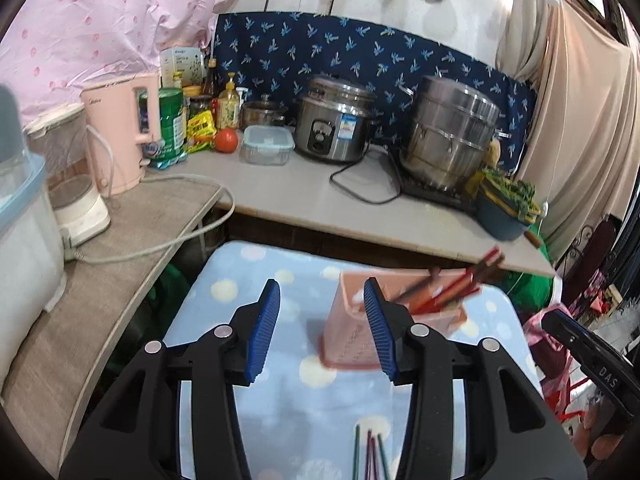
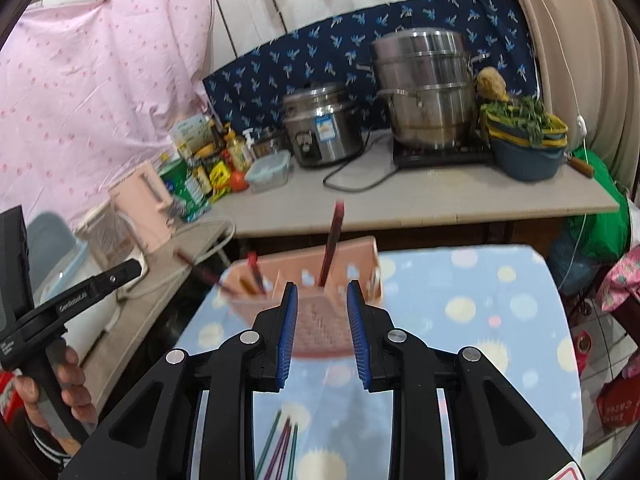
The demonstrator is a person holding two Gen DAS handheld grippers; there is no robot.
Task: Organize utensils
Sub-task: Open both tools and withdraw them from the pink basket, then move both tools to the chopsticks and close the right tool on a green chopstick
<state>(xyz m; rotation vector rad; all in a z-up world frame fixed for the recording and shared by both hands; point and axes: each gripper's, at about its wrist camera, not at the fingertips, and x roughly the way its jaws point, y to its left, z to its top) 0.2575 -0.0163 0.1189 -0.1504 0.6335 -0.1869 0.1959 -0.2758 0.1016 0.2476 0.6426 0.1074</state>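
Note:
A pink utensil holder (image 1: 352,332) stands on the blue dotted cloth (image 1: 304,408); it also shows in the right wrist view (image 2: 320,300). Red and brown chopsticks (image 1: 452,288) lean out of it; in the right wrist view one red chopstick (image 2: 332,240) stands upright and others (image 2: 252,276) lean left. Several green and purple chopsticks (image 1: 370,456) lie loose on the cloth near me, also in the right wrist view (image 2: 282,446). My left gripper (image 1: 324,328) is open and empty, just short of the holder. My right gripper (image 2: 322,332) is open and empty, in front of the holder.
Behind the cloth-covered table runs a counter (image 1: 304,196) with a rice cooker (image 1: 334,120), a steel steamer pot (image 1: 448,132), a plastic box (image 1: 265,145), a pink kettle (image 1: 120,128), bottles and a basin of greens (image 1: 506,204). A side shelf (image 1: 100,280) stands at left.

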